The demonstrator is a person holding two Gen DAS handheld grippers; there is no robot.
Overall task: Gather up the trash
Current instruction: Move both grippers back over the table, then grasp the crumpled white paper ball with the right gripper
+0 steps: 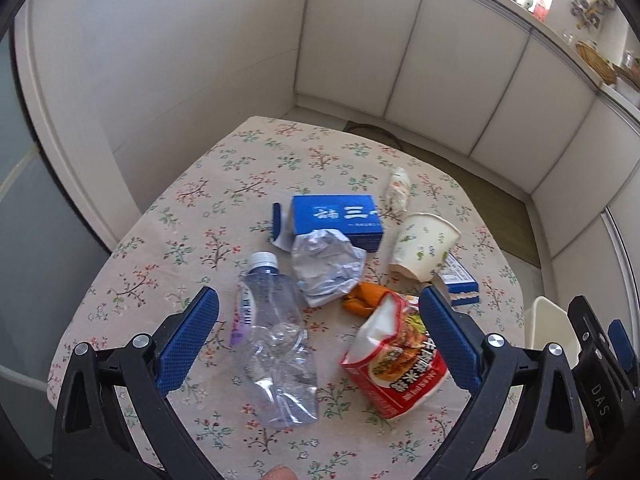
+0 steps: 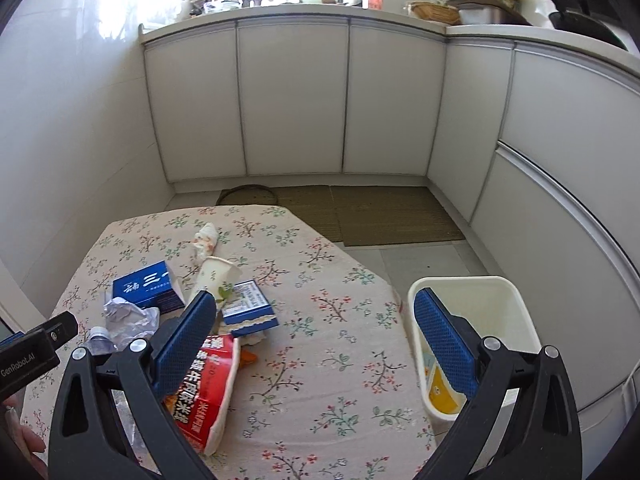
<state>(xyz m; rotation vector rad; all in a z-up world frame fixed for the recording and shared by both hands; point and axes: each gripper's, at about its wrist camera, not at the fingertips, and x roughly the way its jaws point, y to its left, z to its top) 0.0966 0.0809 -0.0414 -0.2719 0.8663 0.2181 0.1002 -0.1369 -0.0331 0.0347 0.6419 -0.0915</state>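
The left gripper hung above the desk with its blue fingers spread wide and nothing between them; in the left wrist view a crushed clear plastic bottle lay in the lower centre of the frame and a red snack bag lay just right of it, close to the right finger. Above these, toward mid-frame, sat a crumpled white wrapper, a scrap of orange peel touching the bag's top, a large blue box, a tipped paper cup, a small blue carton partly under the cup, and a rolled tissue farther up. The right gripper was likewise wide open and empty, its left finger in front of the red bag and its right finger in front of the white trash bin at the lower right of the right wrist view. The bin stood on the floor just beside the desk's edge, with a yellow item visible inside it. White cabinets filled the upper frame.
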